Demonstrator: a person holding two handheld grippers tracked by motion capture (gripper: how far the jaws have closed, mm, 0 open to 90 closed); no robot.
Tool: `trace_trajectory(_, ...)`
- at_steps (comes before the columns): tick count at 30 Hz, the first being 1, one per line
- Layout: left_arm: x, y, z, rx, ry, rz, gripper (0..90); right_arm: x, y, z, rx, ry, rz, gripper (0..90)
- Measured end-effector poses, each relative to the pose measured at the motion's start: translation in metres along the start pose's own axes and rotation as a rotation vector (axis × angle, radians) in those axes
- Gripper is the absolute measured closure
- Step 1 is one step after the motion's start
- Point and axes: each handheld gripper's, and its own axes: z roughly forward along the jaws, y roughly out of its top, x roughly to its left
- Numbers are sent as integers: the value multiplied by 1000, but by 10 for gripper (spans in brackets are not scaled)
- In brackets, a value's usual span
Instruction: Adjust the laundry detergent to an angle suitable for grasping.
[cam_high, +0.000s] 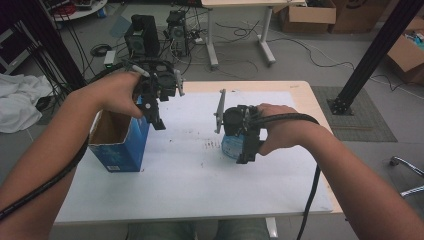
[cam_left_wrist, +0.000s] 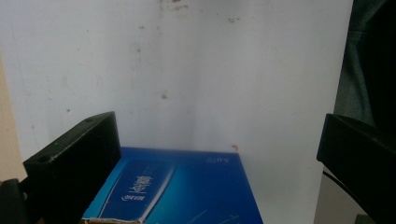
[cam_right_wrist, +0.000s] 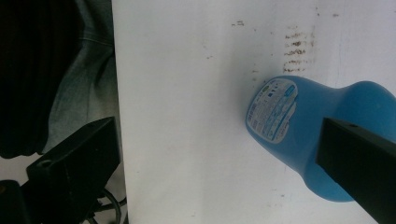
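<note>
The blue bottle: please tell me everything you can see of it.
The blue bottle looks like glossy plastic, with a wide rounded body that narrows to a waist. A pale printed label covers its flat end. It lies on the white table, below the open right tool, one jaw in front of it. No contact is visible.

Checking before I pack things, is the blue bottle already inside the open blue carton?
No, the blue bottle lies on the white table under the right gripper, apart from the blue carton at the left.
</note>
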Motion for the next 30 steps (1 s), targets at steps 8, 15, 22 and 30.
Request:
trace_trajectory(8,2,-1,0,-1,1,-12,1,-2,0,-2,-4,-4,-2,0)
trace_trajectory(15,-2,1,0,-6,-2,-13,1,1,-1,-4,-7,-14,-11,0)
trace_trajectory(22,-1,6,1,-6,-1,-2,1,2,-4,-5,-15,-23,-11,0)
trace_trajectory(30,0,5,4,-16,-6,-18,1,0,-7,-4,-11,-16,-21,0)
